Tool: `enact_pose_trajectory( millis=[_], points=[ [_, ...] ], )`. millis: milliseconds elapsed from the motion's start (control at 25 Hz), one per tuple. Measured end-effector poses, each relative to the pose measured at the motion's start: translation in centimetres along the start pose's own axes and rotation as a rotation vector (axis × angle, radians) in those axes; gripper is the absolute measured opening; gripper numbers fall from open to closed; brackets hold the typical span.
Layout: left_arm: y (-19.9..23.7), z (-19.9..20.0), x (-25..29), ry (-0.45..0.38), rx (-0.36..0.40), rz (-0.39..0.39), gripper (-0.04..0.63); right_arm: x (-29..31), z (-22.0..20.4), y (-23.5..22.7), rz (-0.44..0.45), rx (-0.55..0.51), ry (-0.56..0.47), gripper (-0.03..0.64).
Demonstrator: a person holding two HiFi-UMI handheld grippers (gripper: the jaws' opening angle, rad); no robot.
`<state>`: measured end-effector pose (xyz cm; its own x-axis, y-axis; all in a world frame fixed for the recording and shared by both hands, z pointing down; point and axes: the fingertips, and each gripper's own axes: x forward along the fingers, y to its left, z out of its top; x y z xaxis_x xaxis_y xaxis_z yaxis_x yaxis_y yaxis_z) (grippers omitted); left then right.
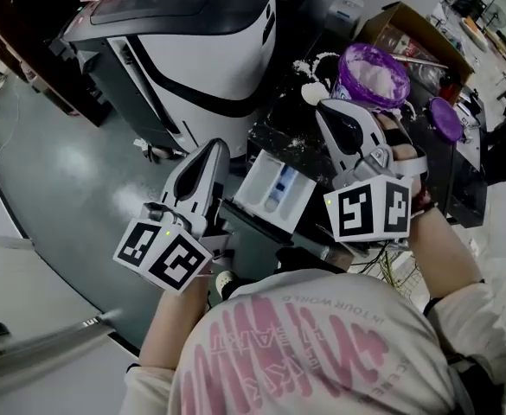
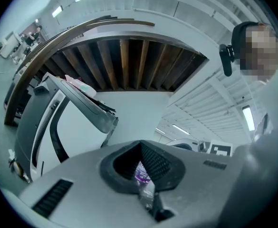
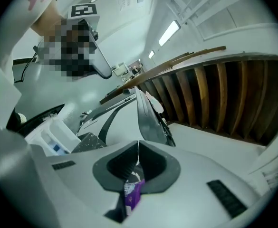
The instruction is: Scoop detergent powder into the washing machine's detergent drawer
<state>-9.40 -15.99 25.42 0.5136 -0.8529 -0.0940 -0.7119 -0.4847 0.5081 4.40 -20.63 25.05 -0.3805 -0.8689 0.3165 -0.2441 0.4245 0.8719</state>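
The white detergent drawer [image 1: 259,182], with a blue insert, stands pulled out between my two grippers. It also shows at the left of the right gripper view, drawer [image 3: 53,134]. A purple tub of white powder [image 1: 372,74] stands open on the dark top beyond my right gripper [image 1: 324,106]. That gripper is shut, with nothing seen between its jaws, and its tip is just short of the tub. My left gripper [image 1: 218,148] is shut too and points at the washing machine [image 1: 196,50], left of the drawer. In both gripper views the jaws meet at one line, left gripper [image 2: 140,144] and right gripper [image 3: 138,144].
A purple lid [image 1: 445,119] lies right of the tub. White powder is scattered on the black speckled top [image 1: 291,132]. A cardboard box [image 1: 408,24] sits behind the tub. The grey floor [image 1: 71,171] lies to the left. The person's shirt [image 1: 313,353] fills the bottom.
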Motion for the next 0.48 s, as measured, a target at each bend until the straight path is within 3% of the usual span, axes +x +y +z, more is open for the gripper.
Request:
enact_pose_trajectory(
  millis=[480],
  points=[
    [4.8,1.5,-4.4,0.071,-0.024,-0.067,0.003,2.0,5.0,6.9,0.058,0.051,0.099,0.006]
  ],
)
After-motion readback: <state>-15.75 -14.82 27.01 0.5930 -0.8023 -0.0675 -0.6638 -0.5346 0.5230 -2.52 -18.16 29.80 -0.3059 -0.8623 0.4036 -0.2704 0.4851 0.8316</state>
